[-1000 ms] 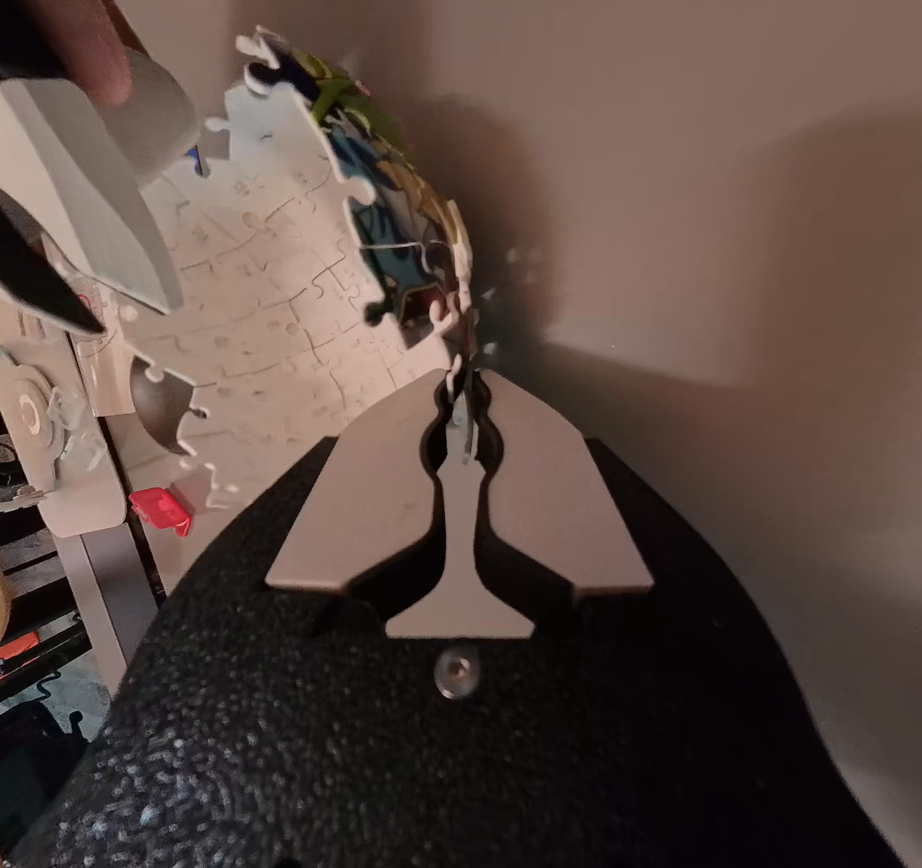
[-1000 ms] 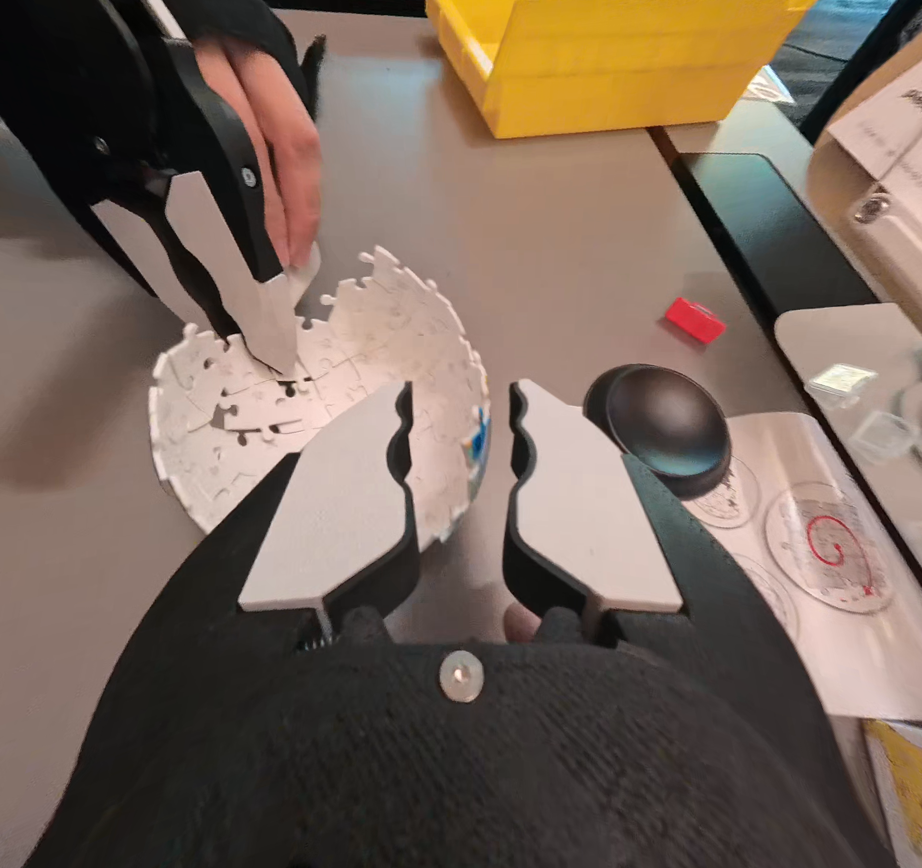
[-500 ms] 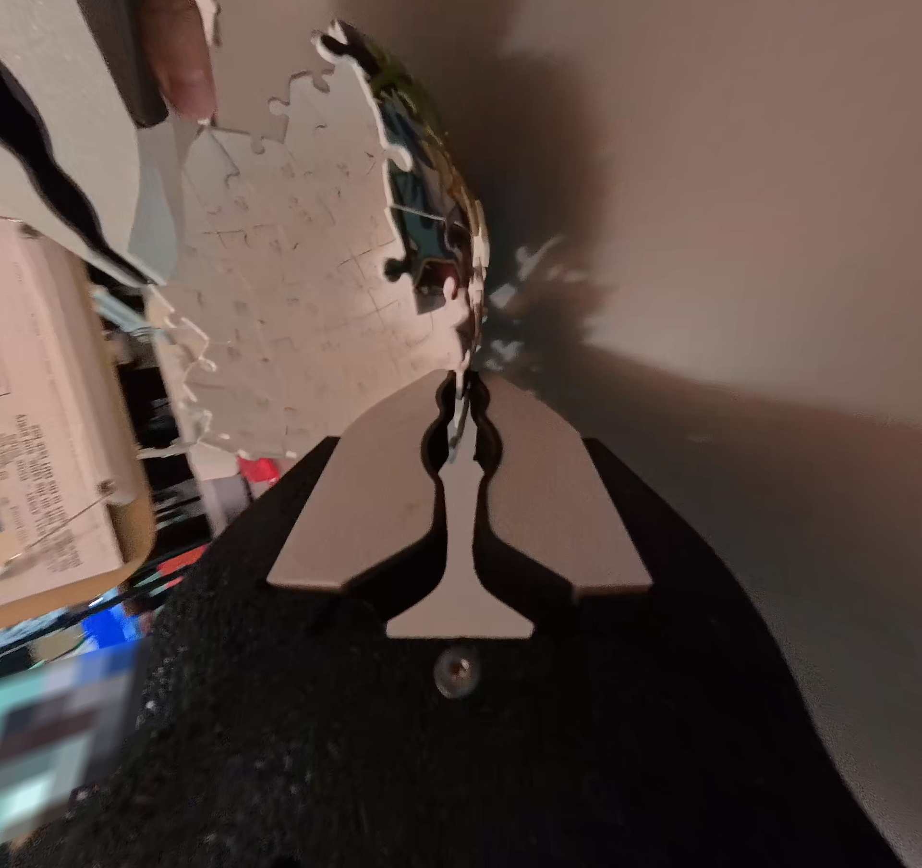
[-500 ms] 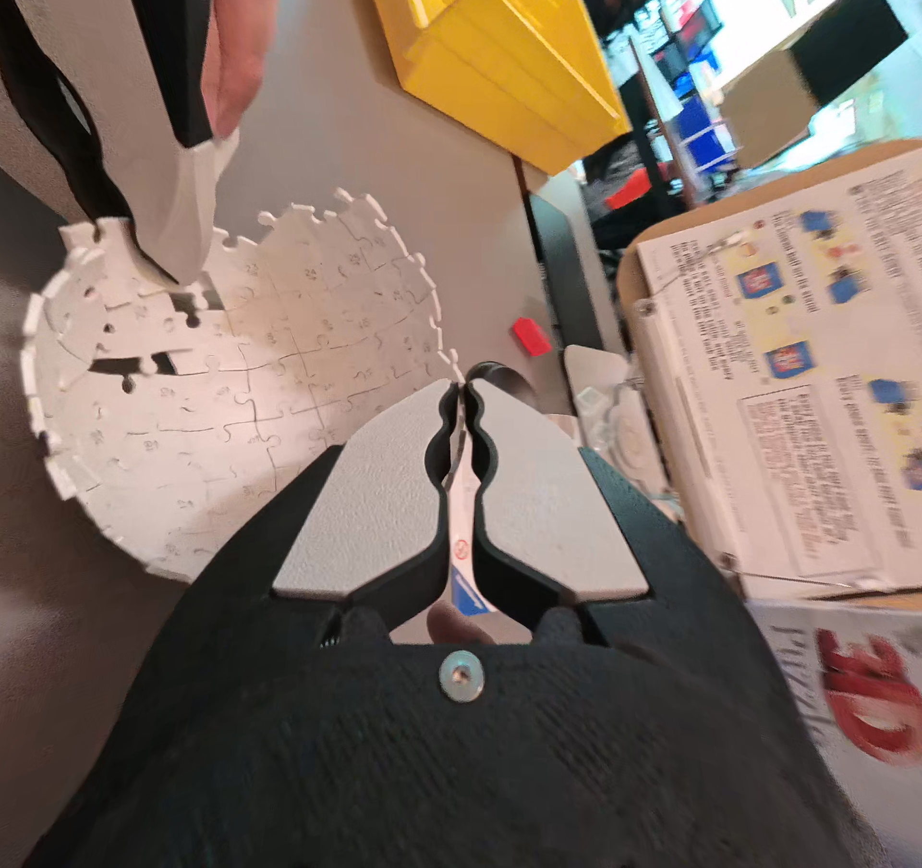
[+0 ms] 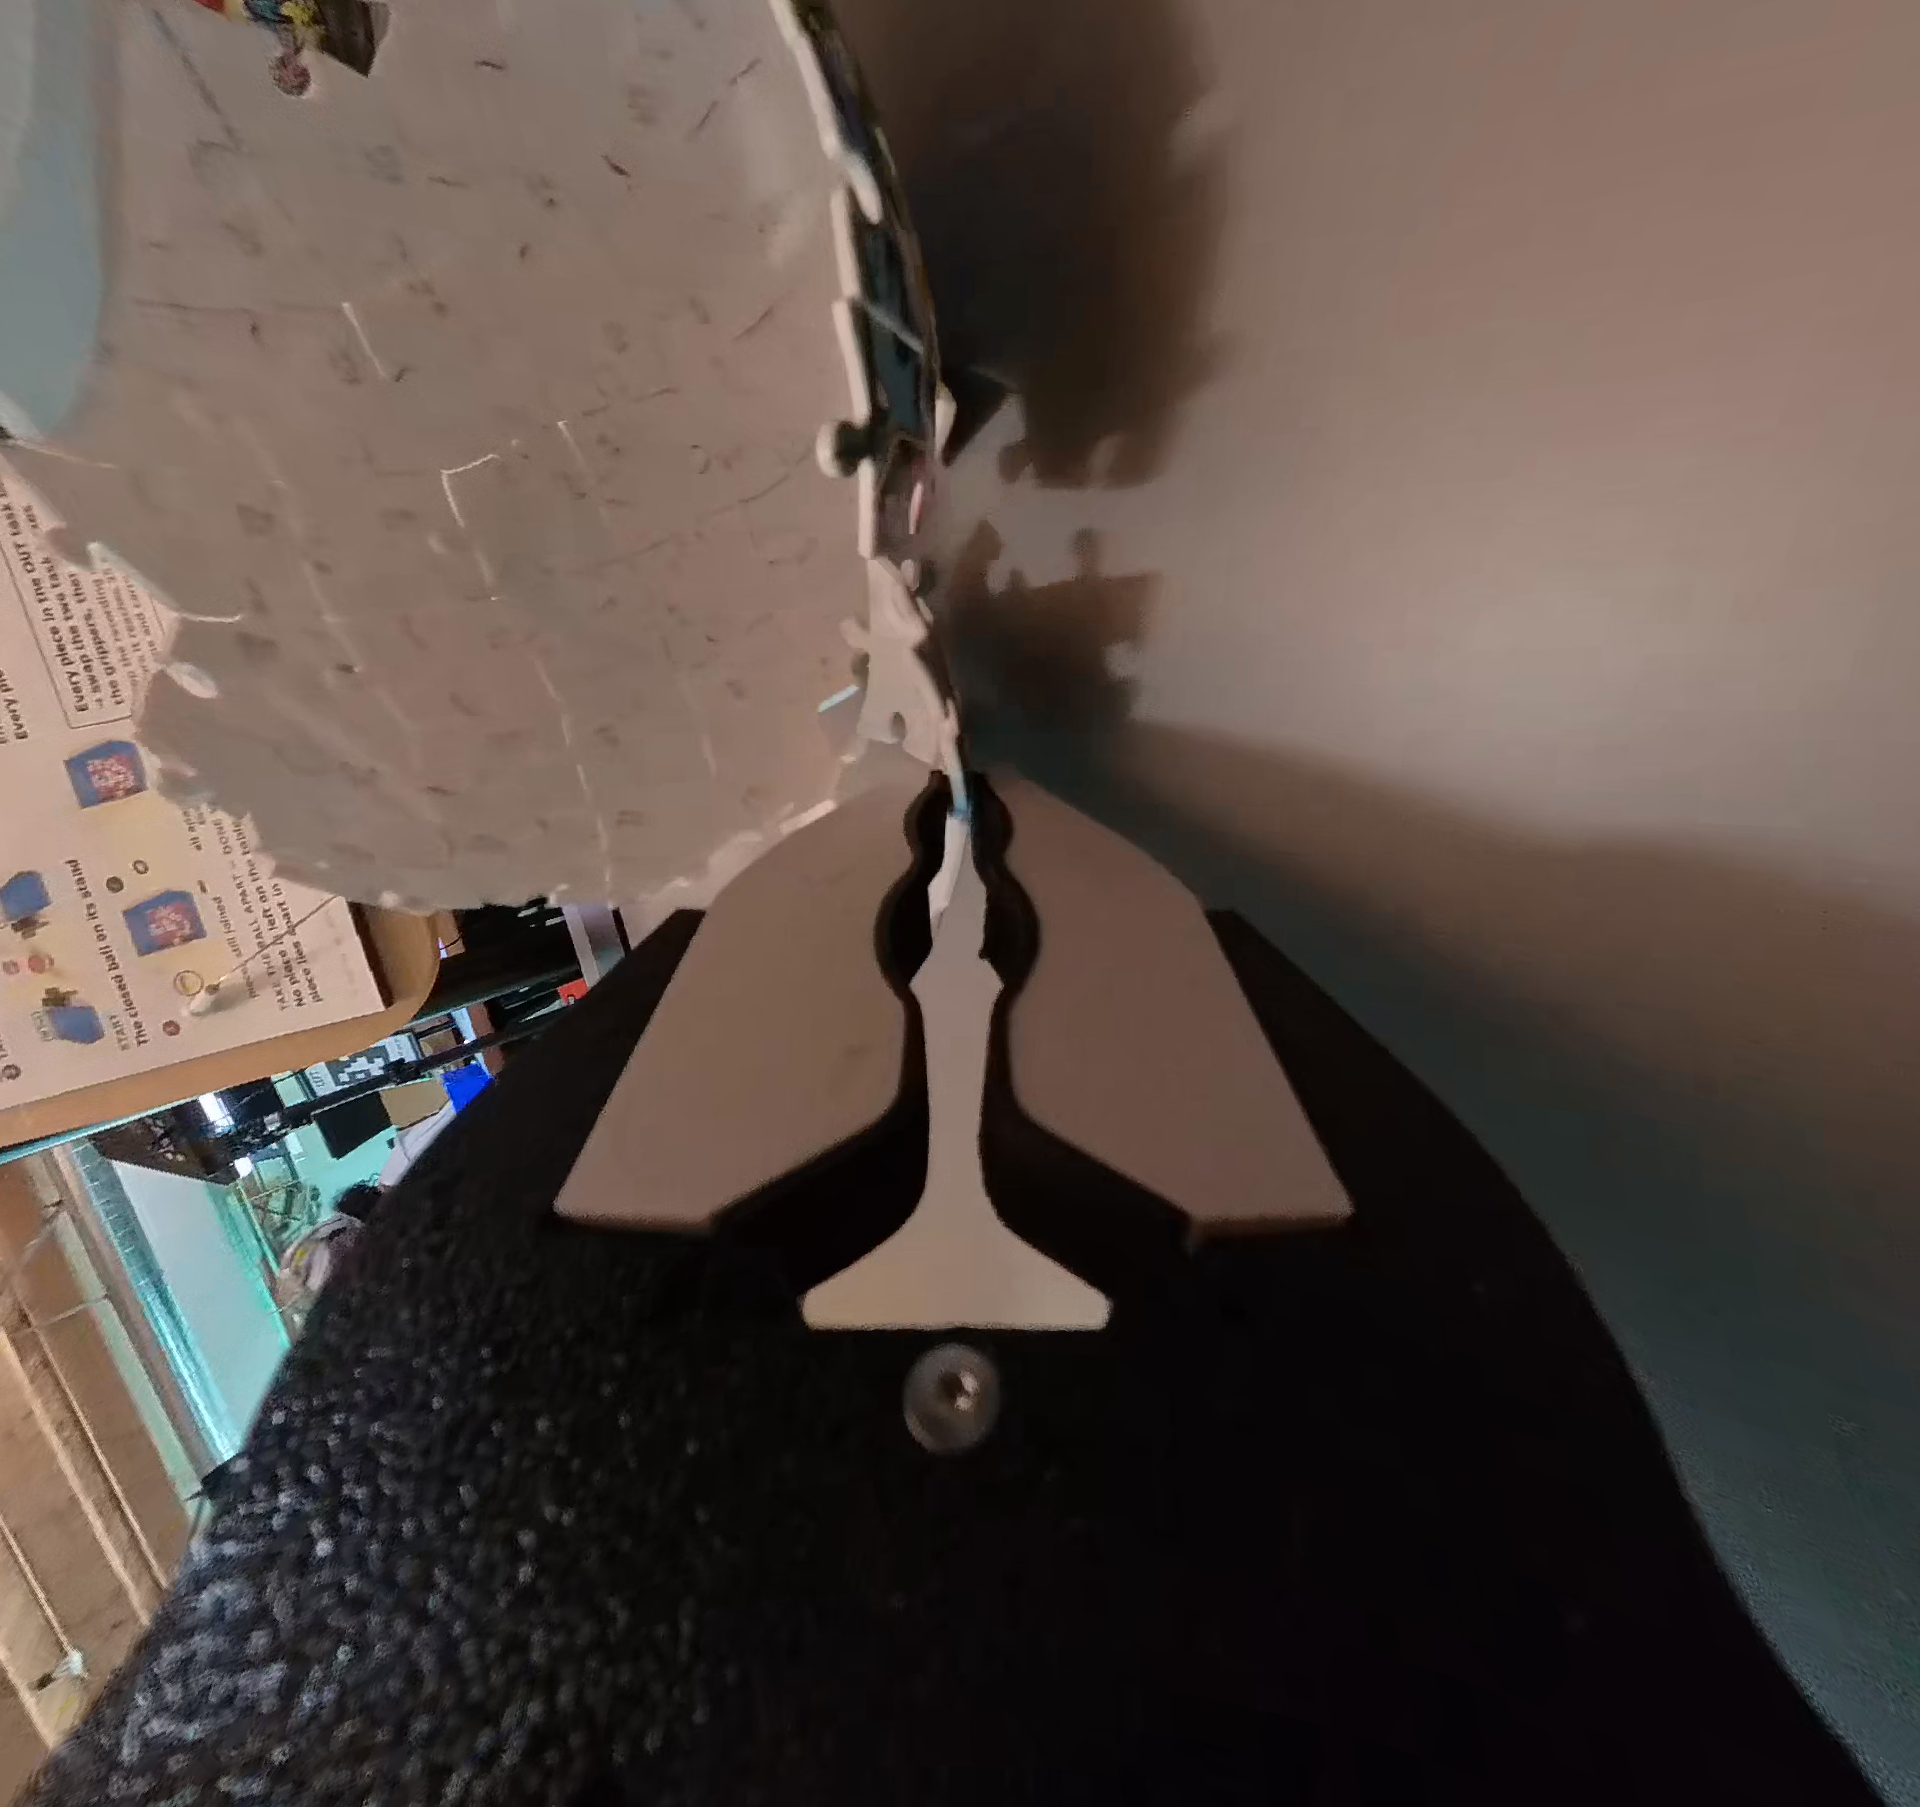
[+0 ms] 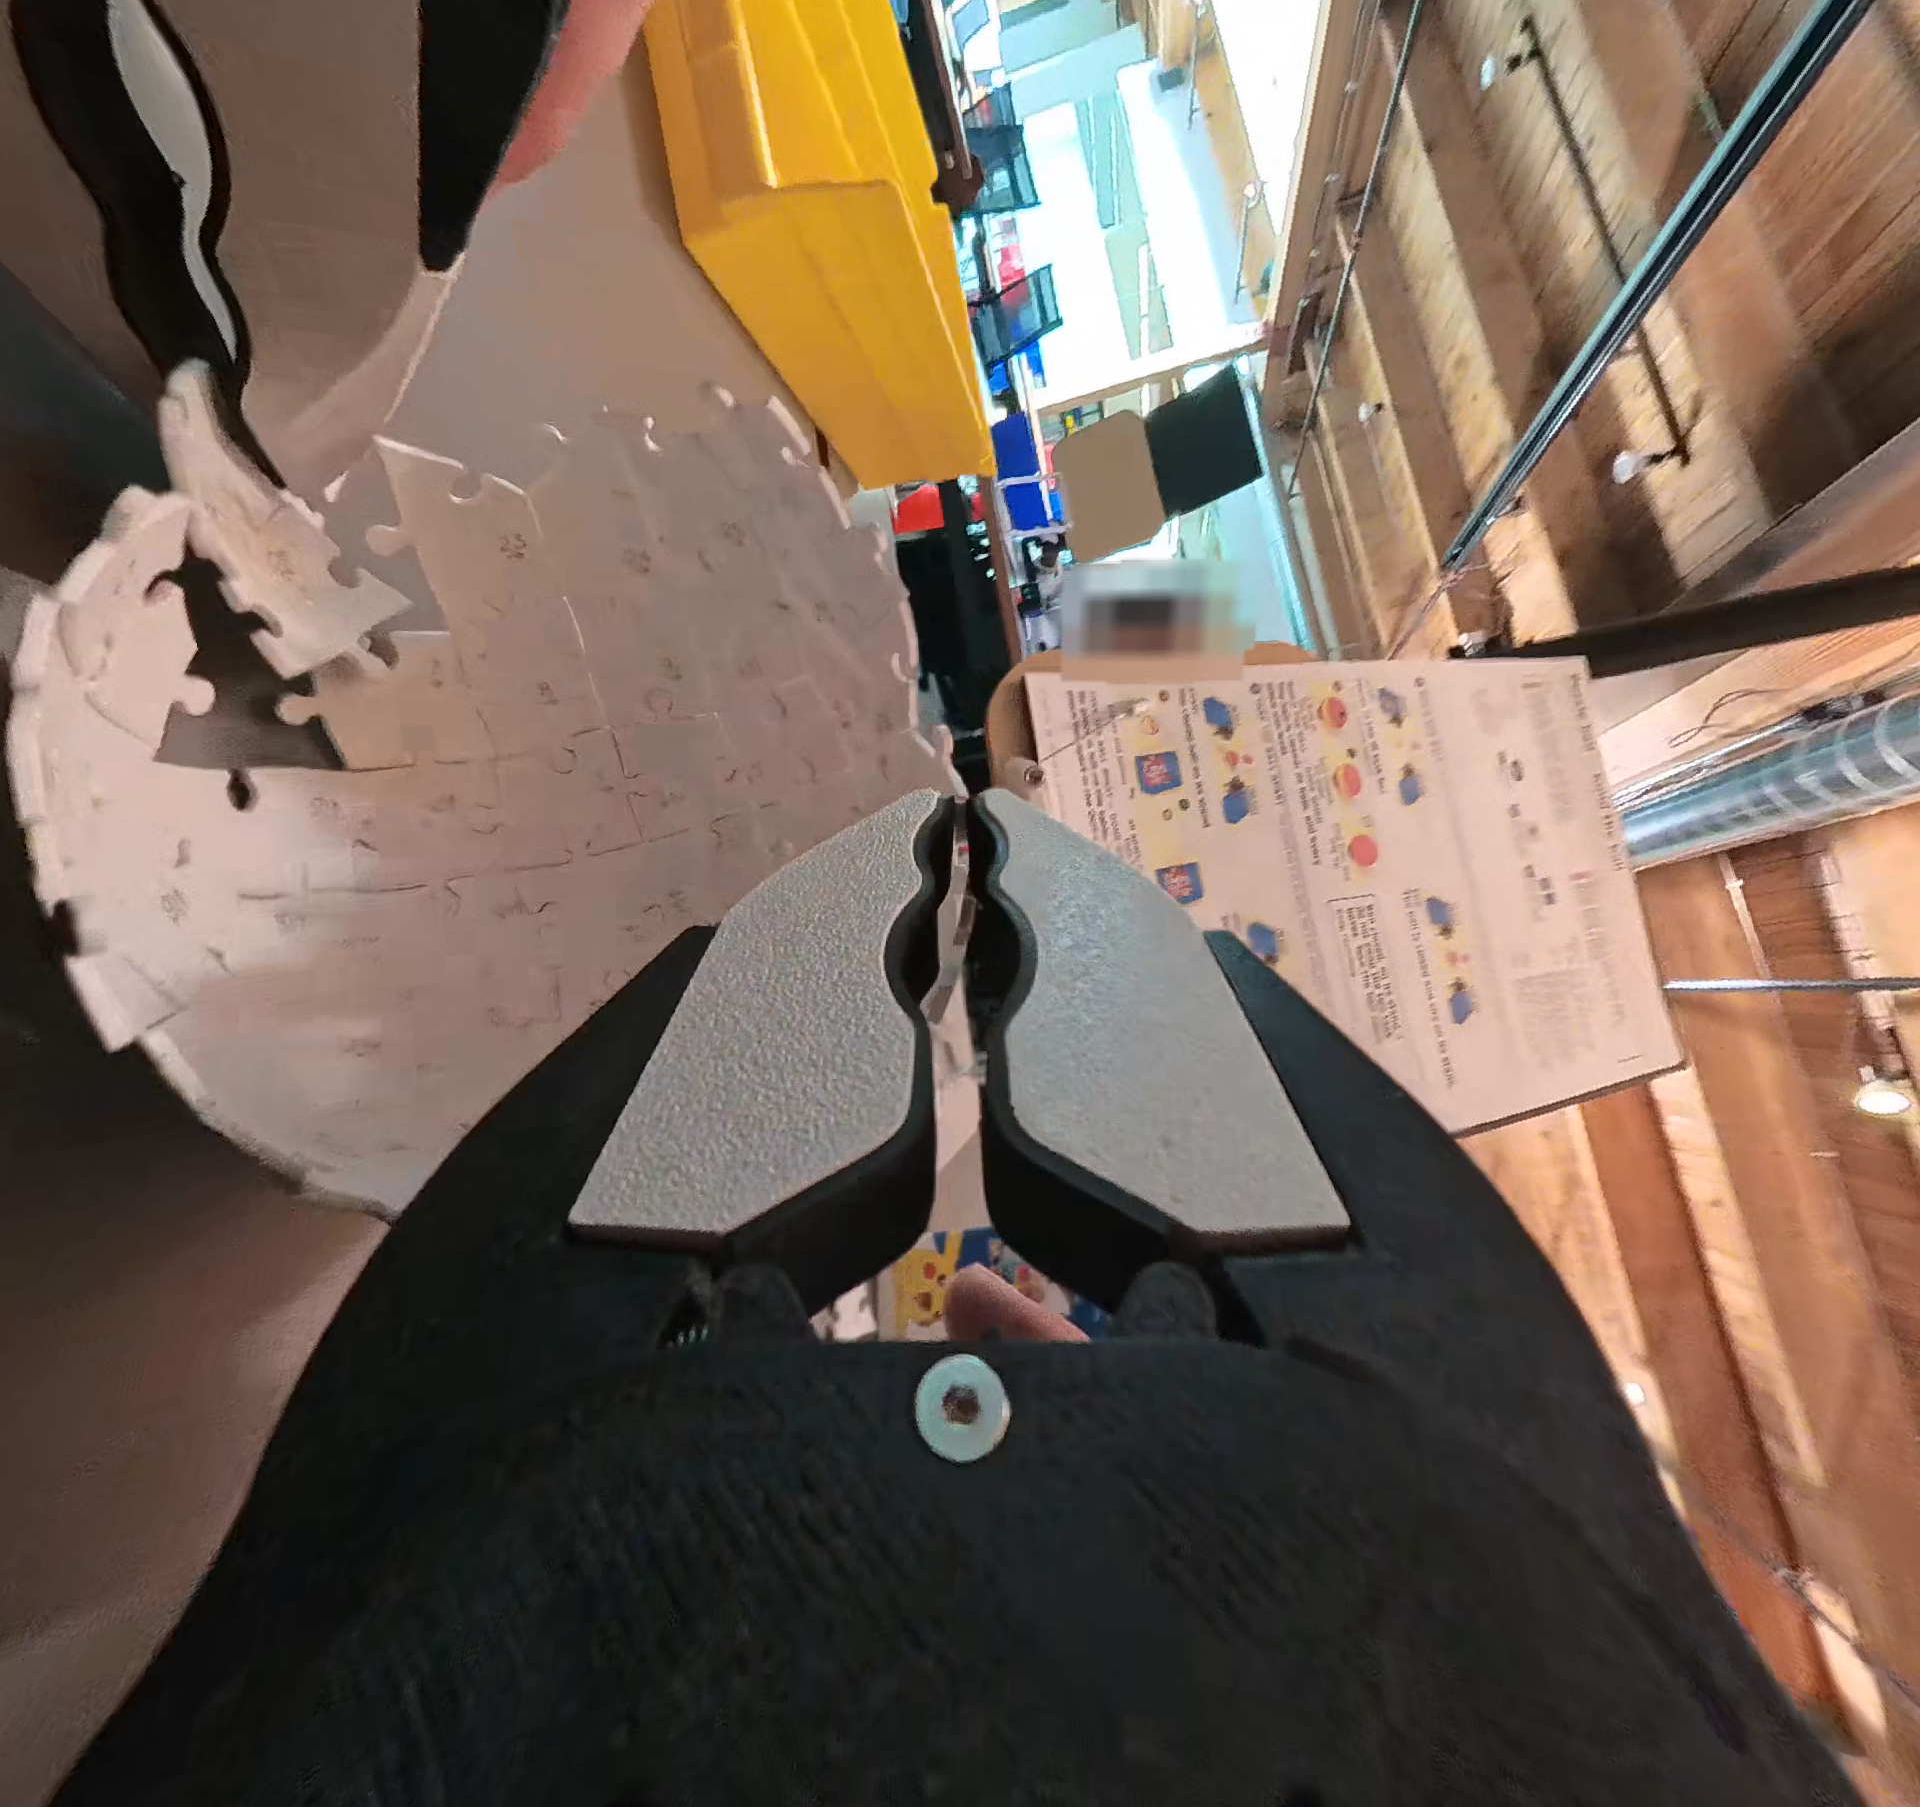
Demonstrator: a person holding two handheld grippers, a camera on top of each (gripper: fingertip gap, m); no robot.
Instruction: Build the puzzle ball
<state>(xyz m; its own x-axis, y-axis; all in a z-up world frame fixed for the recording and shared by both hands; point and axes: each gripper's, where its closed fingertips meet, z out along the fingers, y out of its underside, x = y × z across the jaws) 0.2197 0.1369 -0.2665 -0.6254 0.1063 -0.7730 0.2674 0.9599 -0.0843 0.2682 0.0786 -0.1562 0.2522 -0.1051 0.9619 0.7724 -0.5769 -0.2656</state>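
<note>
The puzzle ball is a half shell, white inside [image 6: 540, 822] with a printed coloured outside that shows along its edge [image 5: 883, 303]. My left gripper [image 5: 958, 807] is shut on the shell's jagged rim. It also shows at the top left of the right wrist view [image 6: 213, 381], beside a hand. My right gripper [image 6: 964, 810] is shut on the opposite rim. The shell is held between both grippers, tilted on edge. Near the left gripper, the shell has a gap [image 6: 229, 708] and a piece [image 6: 281, 552] that sticks up out of line.
The brown table [image 5: 1507, 407] lies behind the shell. A yellow bin [image 6: 821, 199] stands at the table's far side. A printed instruction sheet on cardboard [image 6: 1351, 874] stands to the right, also in the left wrist view [image 5: 125, 874]. Shelves and a wooden wall lie beyond. My hands' fingertips stand some 12 cm from each other.
My right gripper closed on the shell's rim. Both grippers then tipped the shell up on edge, and both views have rolled sideways with it.
</note>
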